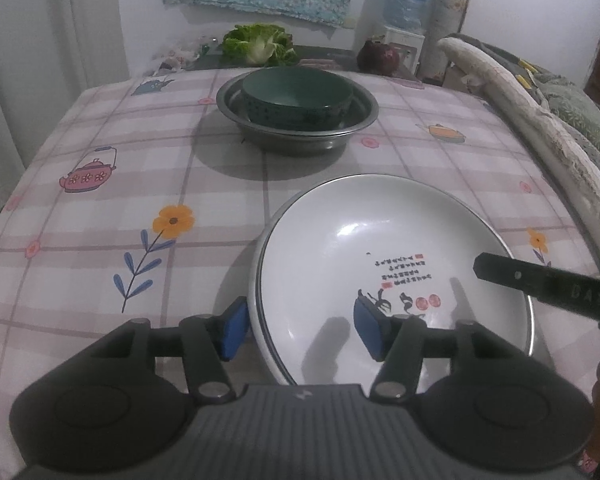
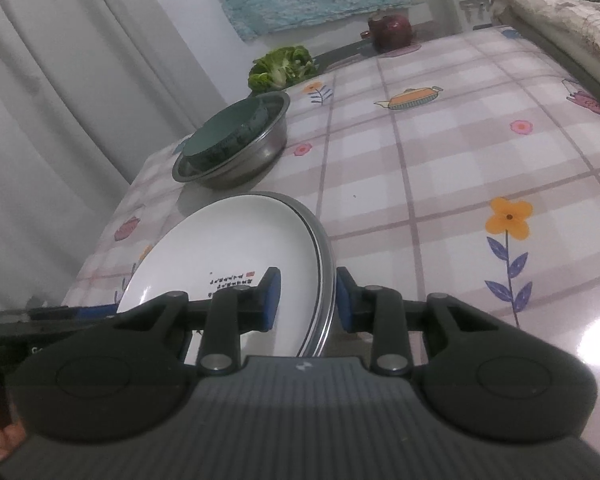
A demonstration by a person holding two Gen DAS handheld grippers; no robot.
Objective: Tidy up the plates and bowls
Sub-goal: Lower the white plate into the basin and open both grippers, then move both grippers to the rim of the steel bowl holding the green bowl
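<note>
A stack of plates, a white printed plate (image 1: 380, 240) on metal ones, lies on the near part of the checked tablecloth. My left gripper (image 1: 302, 332) is open and straddles the stack's left rim, one blue pad outside and one over the white surface, neither touching it. My right gripper (image 2: 307, 302) is shut on the stack's (image 2: 228, 248) opposite rim, which fills the gap between its pads. One of its fingers (image 1: 540, 280) lies over the plate. Farther back a dark green bowl (image 1: 296, 96) (image 2: 224, 128) sits inside a metal basin (image 1: 364, 116) (image 2: 276, 136).
A lettuce head (image 1: 258, 42) and a dark red pot (image 1: 380, 56) stand at the table's far edge. White curtains hang along the left. A padded rail with bedding (image 1: 540, 120) runs along the right side. A water jug (image 1: 406, 0) stands behind.
</note>
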